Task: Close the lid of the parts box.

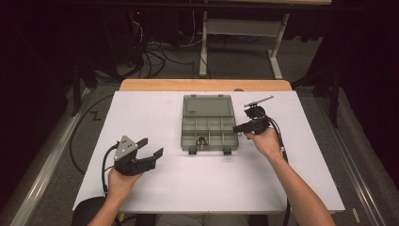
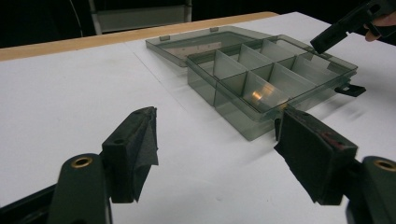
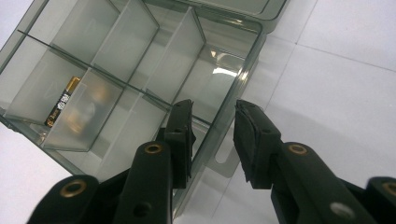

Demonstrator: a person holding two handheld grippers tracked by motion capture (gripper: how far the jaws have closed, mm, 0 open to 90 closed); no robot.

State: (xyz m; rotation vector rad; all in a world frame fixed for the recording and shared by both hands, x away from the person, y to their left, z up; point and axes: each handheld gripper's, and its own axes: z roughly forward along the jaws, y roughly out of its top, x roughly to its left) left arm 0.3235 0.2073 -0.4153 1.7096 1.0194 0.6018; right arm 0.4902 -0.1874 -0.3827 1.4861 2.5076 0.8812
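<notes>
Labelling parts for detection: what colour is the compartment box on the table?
Translucent smoky grey-green, lid included. The compartment box shows best in the right gripper view.

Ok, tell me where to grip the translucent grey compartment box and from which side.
Grip the translucent grey compartment box by its thin upright side wall, coming from above on the right. The right gripper already straddles that rim with jaws apart; the wall fits between them, and the open lid blocks the far side.

Left gripper (image 1: 151, 147) rests at lower left, jaws wide apart; right gripper (image 1: 239, 128), centre-right, jaws partly open, empty.
</notes>
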